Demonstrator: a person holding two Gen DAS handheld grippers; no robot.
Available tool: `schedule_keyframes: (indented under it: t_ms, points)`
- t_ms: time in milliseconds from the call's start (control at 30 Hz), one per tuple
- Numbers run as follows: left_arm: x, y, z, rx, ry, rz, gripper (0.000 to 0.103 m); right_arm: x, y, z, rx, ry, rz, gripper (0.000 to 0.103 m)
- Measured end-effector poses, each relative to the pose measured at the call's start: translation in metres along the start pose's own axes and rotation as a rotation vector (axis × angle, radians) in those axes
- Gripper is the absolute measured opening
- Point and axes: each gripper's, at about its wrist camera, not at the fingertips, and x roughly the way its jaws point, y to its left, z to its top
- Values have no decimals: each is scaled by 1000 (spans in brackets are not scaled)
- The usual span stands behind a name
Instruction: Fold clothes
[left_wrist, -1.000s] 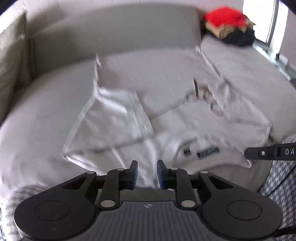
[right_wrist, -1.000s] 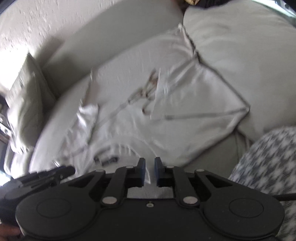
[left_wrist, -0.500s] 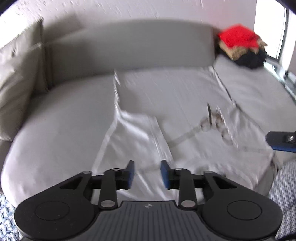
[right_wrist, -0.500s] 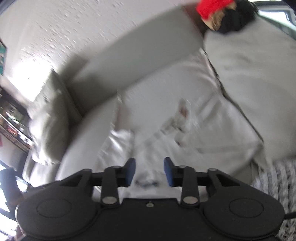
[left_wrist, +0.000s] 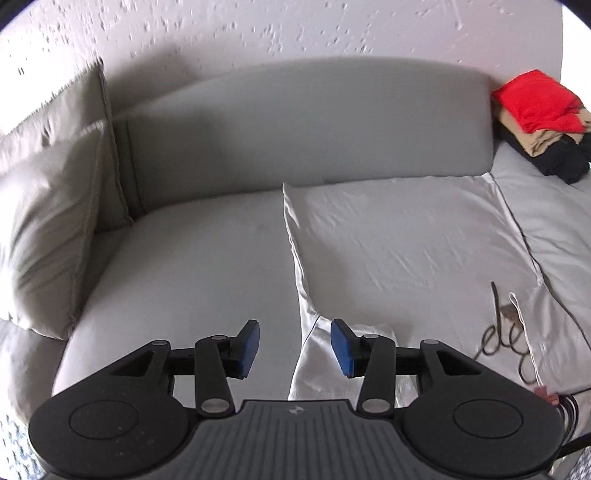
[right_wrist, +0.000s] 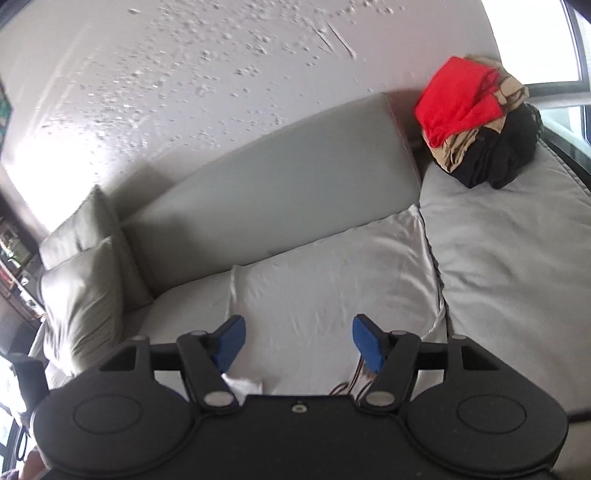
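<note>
A white T-shirt (left_wrist: 399, 243) lies spread flat on the grey sofa seat (left_wrist: 192, 258), its hem toward the backrest and one sleeve folded in near the bottom of the left wrist view. A dark printed design (left_wrist: 506, 332) shows at its right. My left gripper (left_wrist: 294, 347) hovers above the shirt's left edge, jaws opening, nothing between the blue pads. In the right wrist view the shirt (right_wrist: 332, 280) fills the middle. Above it my right gripper (right_wrist: 295, 343) hangs with jaws opening wide and empty.
A heap of red, tan and black clothes (left_wrist: 539, 122) sits on the sofa's far right corner, also the heap (right_wrist: 476, 118) in the right view. Grey cushions (left_wrist: 48, 221) lean at the left end. A textured white wall (left_wrist: 295, 33) rises behind the backrest (left_wrist: 303, 133).
Both grippers rose and pulled back from the shirt's collar end, and both opened from nearly shut. The shirt stayed flat on the sofa; more of the backrest and wall came into view.
</note>
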Motion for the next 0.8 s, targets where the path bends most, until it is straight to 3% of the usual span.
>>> schedule_keyframes:
  t_ms: [133, 167, 233, 333, 400, 633, 700, 800]
  points:
    - [32, 13, 23, -22, -19, -63, 43, 35, -16, 24, 11, 22, -21, 67]
    - [43, 18, 29, -39, -23, -76, 40, 48, -22, 31, 11, 26, -33, 72]
    - [72, 26, 39, -91, -22, -91, 32, 78, -42, 45, 25, 37, -74, 72]
    - [122, 35, 53, -153, -14, -113, 30, 131, -76, 58, 55, 65, -91, 62]
    - [159, 38, 62, -171, -17, -113, 30, 169, -103, 64, 92, 70, -100, 43]
    - [267, 50, 88, -214, 2, -86, 31, 261, -181, 91, 169, -14, -168, 43]
    - [287, 49, 93, -201, 11, -92, 31, 283, -198, 100, 184, -13, -188, 42]
    - [299, 48, 108, -172, -3, -100, 31, 309, -207, 113, 169, -7, -189, 33]
